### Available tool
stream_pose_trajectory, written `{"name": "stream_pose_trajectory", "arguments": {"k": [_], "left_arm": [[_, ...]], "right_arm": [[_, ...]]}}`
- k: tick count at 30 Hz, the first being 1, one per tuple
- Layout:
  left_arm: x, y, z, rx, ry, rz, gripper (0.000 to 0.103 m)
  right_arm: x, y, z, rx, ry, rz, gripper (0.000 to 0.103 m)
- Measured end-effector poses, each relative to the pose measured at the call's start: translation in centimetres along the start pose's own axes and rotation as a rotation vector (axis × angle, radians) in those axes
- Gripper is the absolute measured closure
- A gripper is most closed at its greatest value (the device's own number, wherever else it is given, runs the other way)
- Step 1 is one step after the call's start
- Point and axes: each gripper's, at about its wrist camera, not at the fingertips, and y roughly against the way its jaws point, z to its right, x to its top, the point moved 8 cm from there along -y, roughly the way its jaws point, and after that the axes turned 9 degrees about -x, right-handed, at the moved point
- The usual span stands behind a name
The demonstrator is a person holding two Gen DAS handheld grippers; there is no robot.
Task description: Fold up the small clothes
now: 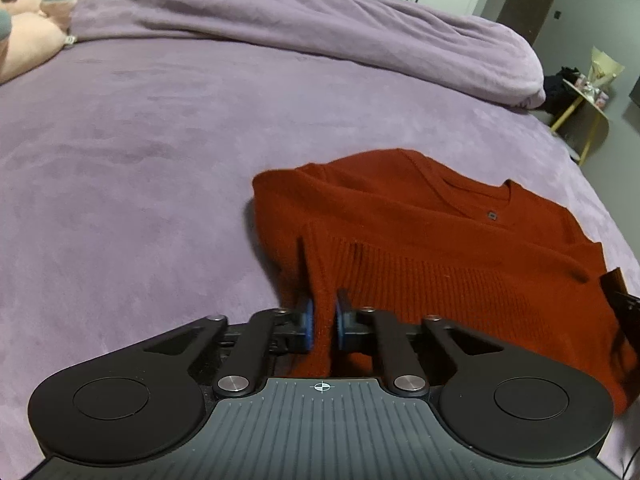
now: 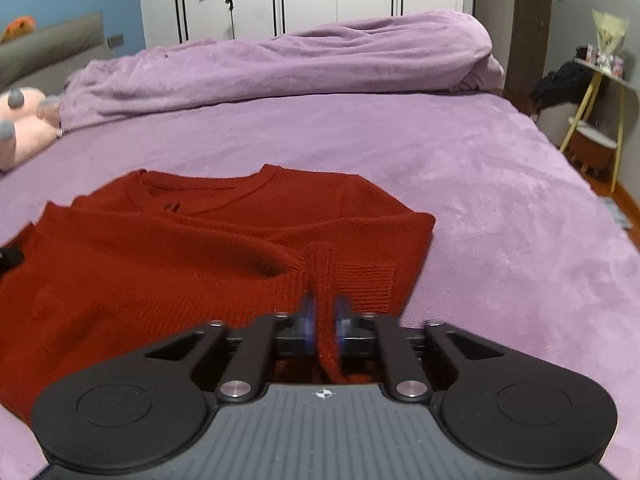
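Pinching ribbed hem of red sweater [image 1: 420,240]: left gripper [image 1: 325,316] and right gripper [image 2: 324,320] each clamped on a fold. Sweater lies on purple bed [image 2: 460,168]; small neck label [image 1: 492,214], unreadable. Beyond: bunched duvet [image 2: 280,64], pink plush toy [image 1: 24,36].

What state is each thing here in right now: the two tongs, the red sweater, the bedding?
left tongs: shut on the sweater's ribbed hem.
right tongs: shut on the hem too.
red sweater: sleeves folded in, hem lifted, neckline away from the cameras.
purple duvet: bunched along the bed's far side.
bed sheet: spread flat.
pink plush toy: lying beside the duvet.
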Motion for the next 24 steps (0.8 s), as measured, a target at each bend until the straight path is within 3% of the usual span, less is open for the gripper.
{"name": "stream_pose_trajectory", "arguments": {"k": [2, 6, 11, 15, 19, 21, 22, 24], "left_arm": [[0.9, 1.4, 0.6, -0.004, -0.010, 0.031, 0.094], [5.6, 4.8, 2.0, -0.037, -0.026, 0.173, 0.094], [11.4, 3.9, 2.5, 0.056, -0.072, 0.286, 0.094], [13.0, 0.2, 2.1, 0.135, -0.084, 0.287, 0.094], [11.6, -4.0, 0.9, 0.214, -0.090, 0.216, 0.093], [10.6, -4.5, 0.0, 0.264, -0.076, 0.191, 0.080], [10.4, -4.2, -0.3, 0.295, -0.065, 0.207, 0.076], [9.9, -2.8, -0.7, 0.338, -0.026, 0.274, 0.050]], "right_arm": [[0.5, 0.7, -0.1, -0.020, 0.016, 0.025, 0.098], [4.1, 2.4, 0.9, -0.068, -0.005, 0.135, 0.098], [10.0, 0.2, 2.0, -0.199, -0.043, 0.224, 0.098], [12.5, -3.2, 1.5, -0.258, -0.057, 0.241, 0.098], [11.7, -6.4, 1.0, -0.300, -0.058, 0.200, 0.098], [11.0, -7.4, 1.2, -0.351, -0.069, 0.176, 0.091], [10.7, -7.4, 1.6, -0.373, -0.088, 0.173, 0.079], [9.8, -6.7, 1.3, -0.328, -0.147, 0.191, 0.071]]}}
